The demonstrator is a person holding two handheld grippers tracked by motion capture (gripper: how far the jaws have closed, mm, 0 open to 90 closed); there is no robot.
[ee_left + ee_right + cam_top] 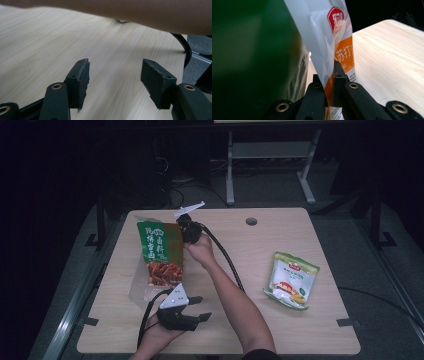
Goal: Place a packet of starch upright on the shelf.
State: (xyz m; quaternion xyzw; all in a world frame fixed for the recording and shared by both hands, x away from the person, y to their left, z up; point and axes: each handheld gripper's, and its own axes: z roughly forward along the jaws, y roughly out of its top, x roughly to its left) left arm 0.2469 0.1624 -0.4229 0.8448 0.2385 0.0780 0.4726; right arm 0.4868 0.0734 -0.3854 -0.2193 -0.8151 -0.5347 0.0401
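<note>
My right gripper (pixel 186 231) is at the table's far middle, and the white-and-orange packet (pixel 338 42) is clamped by its edge in the right gripper (pixel 327 72), which is shut. A green snack packet (pixel 159 251) with red food printed on it leans tilted against that grip, with pale film (pixel 136 287) behind it reaching down to the table. In the right gripper view the green packet (pixel 254 57) presses close at the left. My left gripper (pixel 194 309) rests near the front edge, and the left gripper (pixel 115 65) stands open over bare wood.
A white and green packet (pixel 291 279) with yellow food lies flat on the right side of the wooden table (pixel 300 330). A round cable hole (pixel 251 221) sits near the far edge. The right forearm (pixel 140 12) crosses above my left gripper.
</note>
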